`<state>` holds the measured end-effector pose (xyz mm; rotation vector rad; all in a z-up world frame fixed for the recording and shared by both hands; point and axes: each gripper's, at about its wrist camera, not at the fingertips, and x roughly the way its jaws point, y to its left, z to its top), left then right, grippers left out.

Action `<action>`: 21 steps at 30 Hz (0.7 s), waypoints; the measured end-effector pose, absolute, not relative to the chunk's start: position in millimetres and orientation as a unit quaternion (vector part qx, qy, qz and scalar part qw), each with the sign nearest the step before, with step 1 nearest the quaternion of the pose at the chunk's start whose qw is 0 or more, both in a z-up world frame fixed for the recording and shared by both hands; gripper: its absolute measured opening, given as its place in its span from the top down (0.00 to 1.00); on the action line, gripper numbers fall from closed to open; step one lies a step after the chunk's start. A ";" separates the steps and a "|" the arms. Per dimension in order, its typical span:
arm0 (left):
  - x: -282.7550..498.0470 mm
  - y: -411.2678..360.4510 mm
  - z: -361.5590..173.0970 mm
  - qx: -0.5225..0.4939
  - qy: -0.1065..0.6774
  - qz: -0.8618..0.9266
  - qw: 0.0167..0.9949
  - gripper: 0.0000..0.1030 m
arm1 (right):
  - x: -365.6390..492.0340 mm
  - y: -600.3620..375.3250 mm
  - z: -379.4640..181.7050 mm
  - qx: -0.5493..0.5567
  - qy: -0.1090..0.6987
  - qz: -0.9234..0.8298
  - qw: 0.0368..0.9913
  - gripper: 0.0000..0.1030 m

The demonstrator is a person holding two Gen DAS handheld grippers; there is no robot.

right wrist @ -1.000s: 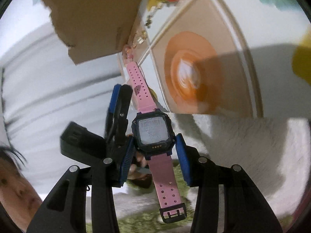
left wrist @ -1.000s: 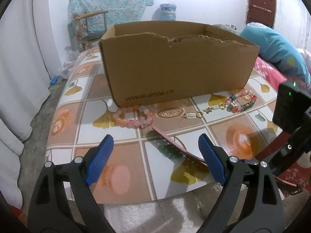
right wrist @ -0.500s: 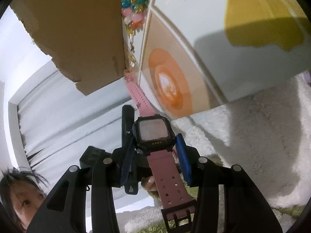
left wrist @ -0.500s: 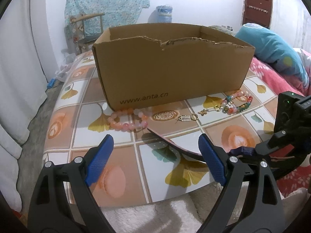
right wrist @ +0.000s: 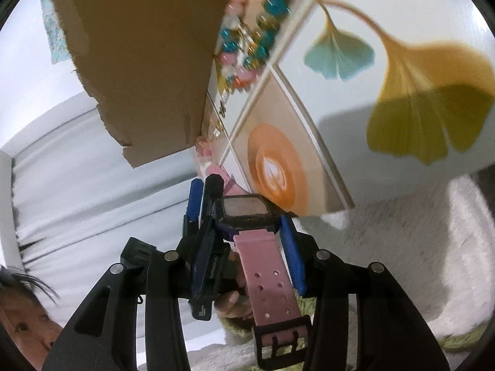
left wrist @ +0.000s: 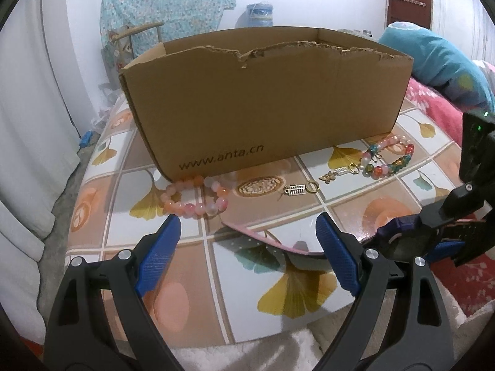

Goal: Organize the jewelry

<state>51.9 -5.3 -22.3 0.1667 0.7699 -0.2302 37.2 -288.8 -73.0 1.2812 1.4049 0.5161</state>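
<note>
Right wrist view: my right gripper (right wrist: 247,225) pinches the black-faced watch with pink rubber strap (right wrist: 244,213) by its case, near the table edge — if the dangling strap snags the brown cardboard box (left wrist: 263,105), it twists free.
</note>
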 end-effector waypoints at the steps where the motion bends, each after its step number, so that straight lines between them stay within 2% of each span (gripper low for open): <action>1: 53.2 -6.5 -22.8 0.083 0.374 -0.110 0.917 0.17 | 38.2 -291.4 -71.1 0.538 0.592 0.216 0.559 0.58; 13: 63.5 -19.4 -26.8 0.110 0.370 -0.092 0.918 0.17 | 45.5 -327.8 -38.4 0.442 0.559 0.158 0.683 0.53; 21: 65.7 -17.8 -29.1 0.106 0.375 -0.081 0.917 0.17 | 39.8 -325.6 1.7 0.275 0.513 0.092 0.808 0.53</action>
